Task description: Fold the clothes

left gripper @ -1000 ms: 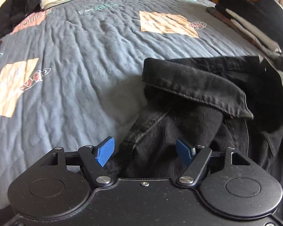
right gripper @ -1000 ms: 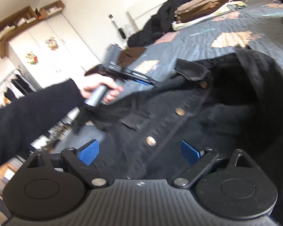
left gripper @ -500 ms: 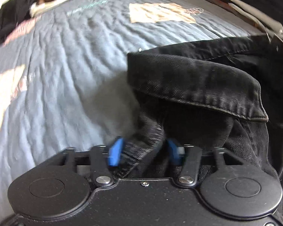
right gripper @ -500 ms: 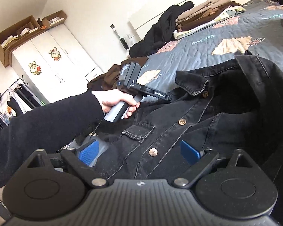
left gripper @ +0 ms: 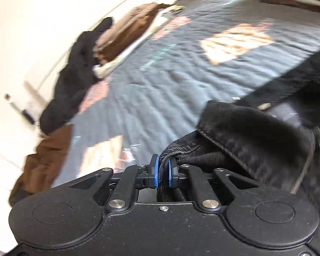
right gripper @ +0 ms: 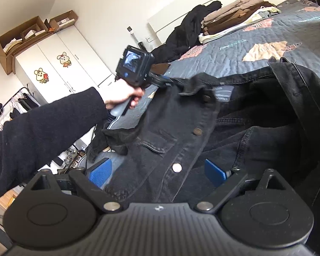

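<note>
You are at a bed whose grey quilt (right gripper: 256, 64) carries pale patches, with a stack of folded clothes (right gripper: 234, 19) at about 1 o'clock against the headboard and a white wardrobe (right gripper: 59, 68) at 10 o'clock in the right wrist view. The black denim jacket (right gripper: 202, 128) lies open on the quilt, collar and metal buttons showing. Your left tool (left gripper: 162, 175) has its blue pads pressed together on a seamed edge of the jacket near the collar; in the right wrist view it sits at 11 o'clock, held by your hand (right gripper: 121, 98) in a black sleeve. Your right tool (right gripper: 157, 172) is spread wide, its pads either side of the button placket, gripping nothing.
</note>
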The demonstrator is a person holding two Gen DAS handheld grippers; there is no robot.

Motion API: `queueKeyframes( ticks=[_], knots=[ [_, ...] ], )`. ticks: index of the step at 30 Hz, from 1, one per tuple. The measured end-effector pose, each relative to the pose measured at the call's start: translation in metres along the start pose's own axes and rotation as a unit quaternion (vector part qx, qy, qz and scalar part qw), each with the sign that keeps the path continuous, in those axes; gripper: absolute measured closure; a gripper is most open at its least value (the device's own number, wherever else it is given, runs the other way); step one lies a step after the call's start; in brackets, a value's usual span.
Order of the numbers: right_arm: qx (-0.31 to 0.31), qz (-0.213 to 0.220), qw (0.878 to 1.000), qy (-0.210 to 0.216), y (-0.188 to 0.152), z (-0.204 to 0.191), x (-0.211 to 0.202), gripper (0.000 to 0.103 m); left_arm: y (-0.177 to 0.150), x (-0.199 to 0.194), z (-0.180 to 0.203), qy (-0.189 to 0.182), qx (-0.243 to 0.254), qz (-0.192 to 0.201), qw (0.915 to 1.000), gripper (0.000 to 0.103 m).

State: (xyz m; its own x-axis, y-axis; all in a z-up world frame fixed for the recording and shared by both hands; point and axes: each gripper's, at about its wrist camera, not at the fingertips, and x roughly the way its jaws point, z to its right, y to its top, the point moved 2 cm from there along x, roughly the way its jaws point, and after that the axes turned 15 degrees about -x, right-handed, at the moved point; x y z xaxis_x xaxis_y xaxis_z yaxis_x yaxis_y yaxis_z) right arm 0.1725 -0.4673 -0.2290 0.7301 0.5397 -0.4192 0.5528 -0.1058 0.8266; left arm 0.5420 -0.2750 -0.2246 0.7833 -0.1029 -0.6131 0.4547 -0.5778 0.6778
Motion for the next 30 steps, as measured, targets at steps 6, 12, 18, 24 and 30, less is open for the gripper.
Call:
queueKeyframes(
  ticks=[6, 12, 18, 24, 30],
  knots=[
    [0.002, -0.007, 1.000, -0.007, -0.003, 0.002, 0.003, 0.010, 0.021, 0.028, -0.016, 0.044, -0.028, 0.015, 0.9985, 0.095],
    [0.002, -0.012, 1.000, -0.011, -0.007, 0.000, 0.005, 0.010, 0.013, 0.053, -0.017, 0.021, -0.039, -0.062, 0.9971, 0.079],
    [-0.001, -0.012, 1.000, -0.013, -0.006, -0.003, 0.004, 0.010, -0.012, -0.018, -0.045, 0.001, -0.056, -0.007, 0.9984, 0.046],
    [-0.006, 0.004, 1.000, -0.016, 0.001, -0.010, -0.001, 0.010, -0.016, -0.082, -0.008, -0.074, -0.165, 0.028, 0.9832, 0.029],
    [-0.012, 0.013, 1.000, -0.007, 0.006, -0.014, -0.006, 0.010, -0.018, -0.040, 0.092, 0.005, -0.061, 0.019, 0.9980, 0.018]
  ],
)
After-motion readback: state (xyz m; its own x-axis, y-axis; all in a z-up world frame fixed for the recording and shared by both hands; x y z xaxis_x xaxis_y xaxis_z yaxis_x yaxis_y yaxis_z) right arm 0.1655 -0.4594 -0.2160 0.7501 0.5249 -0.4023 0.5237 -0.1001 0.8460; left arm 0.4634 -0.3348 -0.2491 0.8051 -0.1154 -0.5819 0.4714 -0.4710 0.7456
